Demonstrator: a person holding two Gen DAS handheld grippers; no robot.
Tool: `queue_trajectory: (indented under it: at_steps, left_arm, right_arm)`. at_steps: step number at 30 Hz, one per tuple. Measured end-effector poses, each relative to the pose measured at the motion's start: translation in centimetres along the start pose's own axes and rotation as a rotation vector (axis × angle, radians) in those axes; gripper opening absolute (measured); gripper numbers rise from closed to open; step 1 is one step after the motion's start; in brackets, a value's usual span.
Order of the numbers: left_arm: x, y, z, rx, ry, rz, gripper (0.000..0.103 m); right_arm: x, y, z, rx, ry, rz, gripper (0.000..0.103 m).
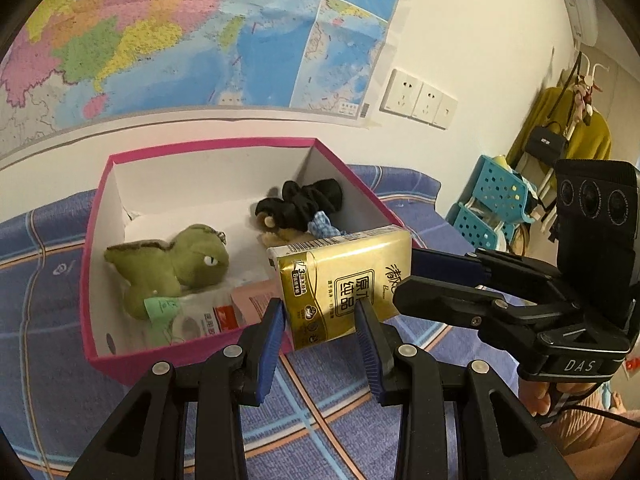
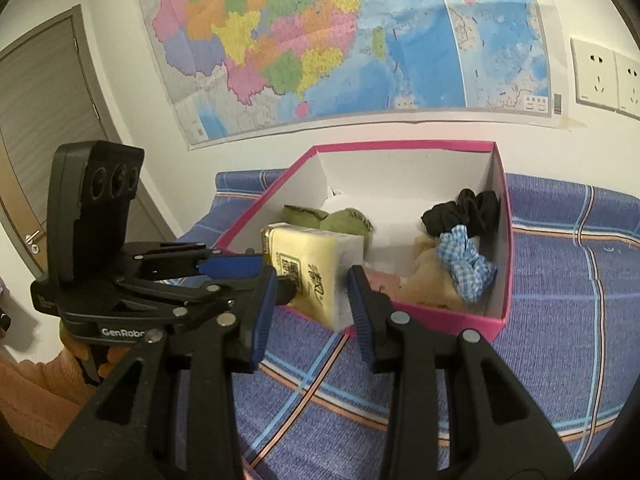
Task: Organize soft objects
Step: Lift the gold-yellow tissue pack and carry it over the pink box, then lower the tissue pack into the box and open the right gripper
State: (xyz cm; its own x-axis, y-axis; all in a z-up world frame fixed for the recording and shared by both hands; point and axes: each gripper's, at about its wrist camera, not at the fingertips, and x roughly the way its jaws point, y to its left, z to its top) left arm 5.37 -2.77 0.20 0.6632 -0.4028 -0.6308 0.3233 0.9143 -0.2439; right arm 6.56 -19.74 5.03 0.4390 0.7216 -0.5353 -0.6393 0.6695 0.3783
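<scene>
A gold tissue pack is held above the near rim of a pink box. Both grippers close on it: my left gripper grips its lower end, and my right gripper grips it across its sides; the pack also shows in the right wrist view. Inside the box lie a green plush dinosaur, a black scrunchie, a blue checked scrunchie, a tan plush and a white tissue pack.
The pink box sits on a blue plaid bedspread against a white wall with a map. Wall sockets are at right. Teal baskets and a coat rack stand beyond the bed.
</scene>
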Motion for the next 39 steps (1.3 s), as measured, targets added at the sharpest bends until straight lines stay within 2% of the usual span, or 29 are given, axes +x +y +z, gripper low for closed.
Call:
queue_trajectory:
  at_steps: [18, 39]
  left_arm:
    - [1.5, 1.7, 2.2, -0.024, -0.001, 0.027, 0.035]
    - [3.7, 2.9, 2.4, -0.057, 0.051, 0.025, 0.035]
  right_arm:
    - [2.4, -1.3, 1.9, -0.003, 0.010, -0.006, 0.040]
    - [4.0, -2.7, 2.0, 0.039, 0.047, -0.015, 0.040]
